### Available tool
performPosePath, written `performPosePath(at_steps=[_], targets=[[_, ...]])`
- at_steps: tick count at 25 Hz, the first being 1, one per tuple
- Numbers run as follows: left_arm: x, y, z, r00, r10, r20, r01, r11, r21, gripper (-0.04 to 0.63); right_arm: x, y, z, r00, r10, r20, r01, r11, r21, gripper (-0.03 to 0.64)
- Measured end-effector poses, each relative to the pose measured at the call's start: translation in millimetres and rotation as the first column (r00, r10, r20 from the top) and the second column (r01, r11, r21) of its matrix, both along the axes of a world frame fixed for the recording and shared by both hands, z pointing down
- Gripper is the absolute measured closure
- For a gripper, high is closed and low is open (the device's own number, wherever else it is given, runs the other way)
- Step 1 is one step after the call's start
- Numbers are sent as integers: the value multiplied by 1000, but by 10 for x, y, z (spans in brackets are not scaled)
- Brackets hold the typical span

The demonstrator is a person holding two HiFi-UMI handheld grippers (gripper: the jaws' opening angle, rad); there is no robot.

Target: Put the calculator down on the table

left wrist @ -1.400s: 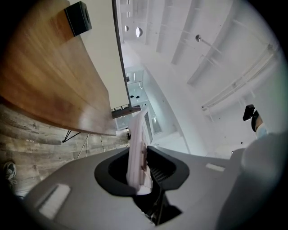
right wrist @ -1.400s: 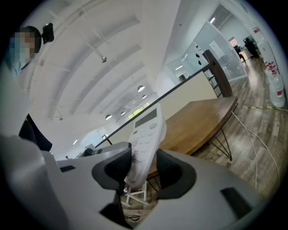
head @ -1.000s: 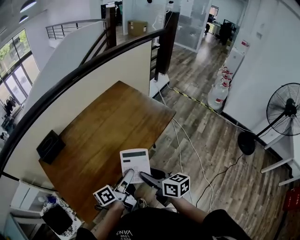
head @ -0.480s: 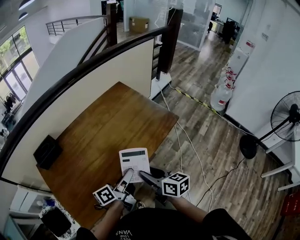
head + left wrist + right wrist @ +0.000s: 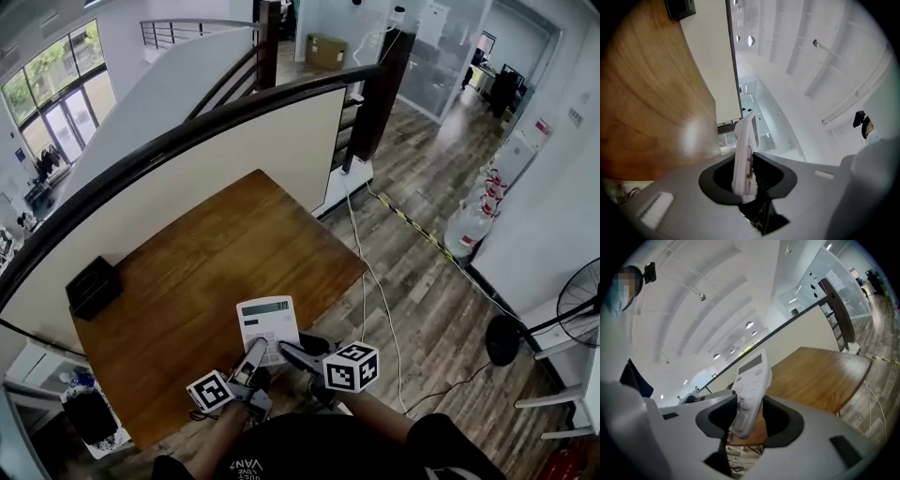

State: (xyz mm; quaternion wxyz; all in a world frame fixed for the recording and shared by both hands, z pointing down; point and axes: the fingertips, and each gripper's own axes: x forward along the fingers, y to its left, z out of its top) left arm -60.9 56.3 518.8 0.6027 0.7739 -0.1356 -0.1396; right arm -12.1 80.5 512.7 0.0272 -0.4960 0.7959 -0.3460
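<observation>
Between the jaws of the left gripper [image 5: 254,353] and right gripper [image 5: 288,352], a white calculator [image 5: 269,324] is pinched near the wooden table's [image 5: 202,272] edge, where it could be dropped floorward if released early.

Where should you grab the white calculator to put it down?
Grip the calculator by its near keypad end, from the person's side. It is thin and flat, so jaws pinch its faces; the left gripper and right gripper both hold it there, leaving the display end free toward the table.
</observation>
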Motion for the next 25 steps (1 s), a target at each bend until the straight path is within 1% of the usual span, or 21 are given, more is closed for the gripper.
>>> performPosePath(at_steps=[7, 12, 15, 21, 25], targets=[[360, 7, -7, 994, -111, 6, 111, 994, -6, 517, 392, -65, -19, 994, -109, -3, 109, 994, -2, 449], [581, -43, -27, 985, -172, -2, 172, 985, 27, 517, 623, -145, -26, 985, -174, -15, 174, 985, 7, 449], [661, -95, -16, 979, -205, -5, 205, 979, 9, 517, 707, -227, -30, 980, -198, -21, 198, 980, 14, 449], [766, -257, -33, 974, -227, -8, 227, 974, 6, 517, 806, -400, -17, 977, -212, -7, 212, 977, 10, 449], [758, -462, 18, 972, -236, -7, 236, 972, -5, 517, 804, -613, 13, 977, -214, -14, 214, 977, 4, 449]])
